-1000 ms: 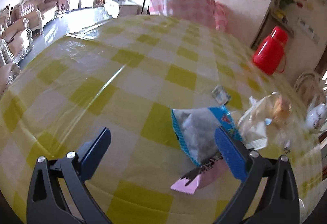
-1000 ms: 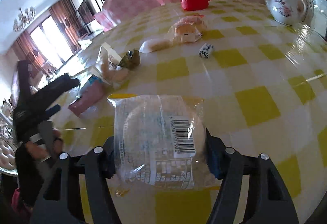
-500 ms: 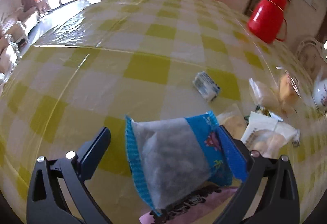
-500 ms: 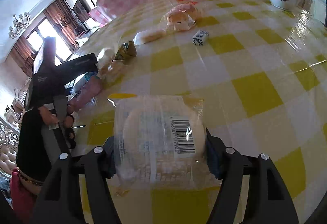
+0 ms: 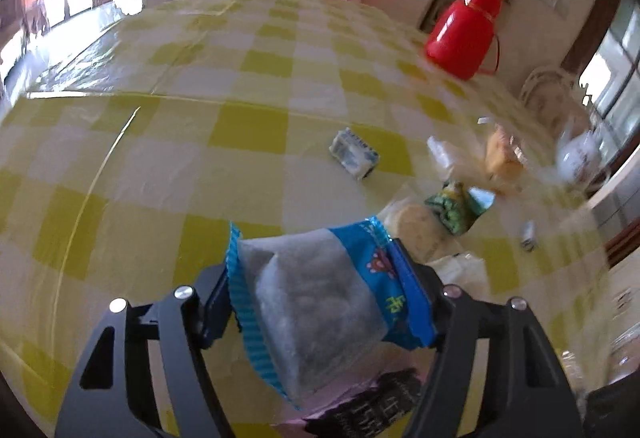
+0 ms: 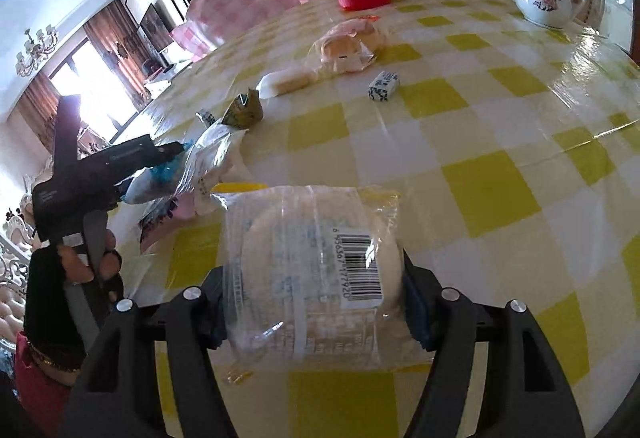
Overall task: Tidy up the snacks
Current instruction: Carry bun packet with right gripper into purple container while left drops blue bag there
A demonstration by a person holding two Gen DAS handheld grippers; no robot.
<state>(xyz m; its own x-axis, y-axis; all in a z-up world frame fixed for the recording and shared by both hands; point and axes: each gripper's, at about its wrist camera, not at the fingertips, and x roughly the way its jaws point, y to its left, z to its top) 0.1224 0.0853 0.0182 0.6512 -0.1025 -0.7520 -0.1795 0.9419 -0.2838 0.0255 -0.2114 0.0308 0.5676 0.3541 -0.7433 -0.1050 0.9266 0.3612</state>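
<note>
Snacks lie scattered over the yellow-checked table (image 5: 168, 142), and the one that matters now is the blue-edged packet (image 5: 320, 302), which sits directly ahead of the left gripper (image 5: 316, 308), right between its fingers and on top of a pink wrapper (image 5: 360, 406). The jaws are closing on it; the blue pads sit at the packet's two side edges, seemingly touching the crimped left seam and the printed right border, though I cannot tell how firmly they press. Taking the red thermos (image 5: 464, 32) as landmark, the packet lies well apart from it, toward the near edge of the table and to the thermos's left in the left wrist view, with the small blue-and-white box (image 5: 354, 154) and the green packet (image 5: 452, 210) in between. Its long axis seems to run from the gripper out toward the box, slightly tilted to the left, so the jaws squeeze across its short width; the far end, with its folded blue seam, points up the table. The left hand is plainly the nearer one. The right gripper (image 6: 316, 298), partly open, has its pads against both sides of a clear-wrapped round cake (image 6: 316, 278), barcode up, its long axis also running away from the fingers, just beside the pile where the left one works.
</note>
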